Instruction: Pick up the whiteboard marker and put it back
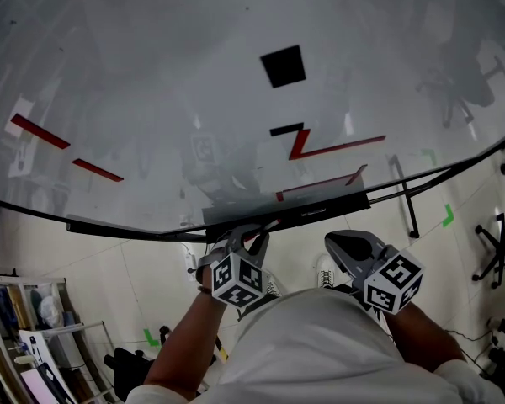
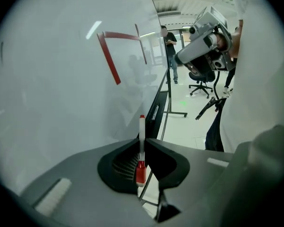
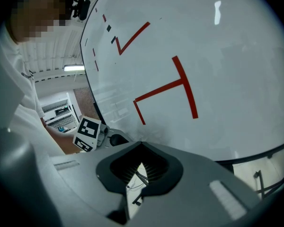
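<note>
The whiteboard marker, white with a red cap and a red far end, stands clamped between the jaws of my left gripper. In the head view my left gripper is just below the dark tray along the whiteboard's bottom edge, pointing up at it. My right gripper hangs to the right of it, also just under the tray. In the right gripper view the right gripper has its jaws together with nothing between them. Red lines and a black square mark the board.
The board's black stand leg runs down to the floor at the right. An office chair is at the far right and a shelf unit at the lower left. A person stands far down the room.
</note>
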{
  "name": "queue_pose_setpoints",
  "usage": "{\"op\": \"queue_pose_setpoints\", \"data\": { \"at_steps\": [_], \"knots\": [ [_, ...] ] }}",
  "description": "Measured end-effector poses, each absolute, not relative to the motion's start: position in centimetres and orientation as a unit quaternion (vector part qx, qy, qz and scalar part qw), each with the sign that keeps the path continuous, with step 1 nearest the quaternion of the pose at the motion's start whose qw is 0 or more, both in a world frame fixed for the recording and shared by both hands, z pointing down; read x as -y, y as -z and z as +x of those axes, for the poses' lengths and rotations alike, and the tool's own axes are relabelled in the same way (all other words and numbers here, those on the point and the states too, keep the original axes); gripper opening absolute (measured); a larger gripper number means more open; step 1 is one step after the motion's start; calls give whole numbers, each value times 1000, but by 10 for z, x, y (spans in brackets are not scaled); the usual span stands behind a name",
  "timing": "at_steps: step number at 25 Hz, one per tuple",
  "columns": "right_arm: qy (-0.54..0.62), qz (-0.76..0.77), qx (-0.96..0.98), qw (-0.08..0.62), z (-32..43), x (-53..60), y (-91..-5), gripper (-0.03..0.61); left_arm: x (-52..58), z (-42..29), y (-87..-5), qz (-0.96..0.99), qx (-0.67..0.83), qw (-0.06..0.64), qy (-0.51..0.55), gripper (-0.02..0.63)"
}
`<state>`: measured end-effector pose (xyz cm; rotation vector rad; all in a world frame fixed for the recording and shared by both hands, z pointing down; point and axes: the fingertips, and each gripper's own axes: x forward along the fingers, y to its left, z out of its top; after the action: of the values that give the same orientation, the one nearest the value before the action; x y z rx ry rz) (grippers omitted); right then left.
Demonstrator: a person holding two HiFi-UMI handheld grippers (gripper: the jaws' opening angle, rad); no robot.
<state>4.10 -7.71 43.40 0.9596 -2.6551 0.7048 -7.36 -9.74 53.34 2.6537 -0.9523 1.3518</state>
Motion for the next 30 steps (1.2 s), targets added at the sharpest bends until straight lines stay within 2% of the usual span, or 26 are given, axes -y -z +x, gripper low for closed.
{"op": "queue_pose_setpoints", "data": {
  "at_steps": [7, 13, 18, 30],
  "knots": [
    [-242, 322, 908, 114, 35, 80, -434, 2, 90, -64, -500, 871, 326, 14, -367, 54],
    [-242, 321, 908, 115, 35, 83, -435, 2, 90, -64, -464, 902, 350, 87, -238, 55],
    [-241, 322, 908, 115, 36, 85, -432, 2, 83, -59, -437, 916, 353, 119, -149, 54],
    [-240, 319, 910, 112, 32, 87, -430, 2, 77, -67, -419, 910, 356, 210, -38, 54]
  ]
}}
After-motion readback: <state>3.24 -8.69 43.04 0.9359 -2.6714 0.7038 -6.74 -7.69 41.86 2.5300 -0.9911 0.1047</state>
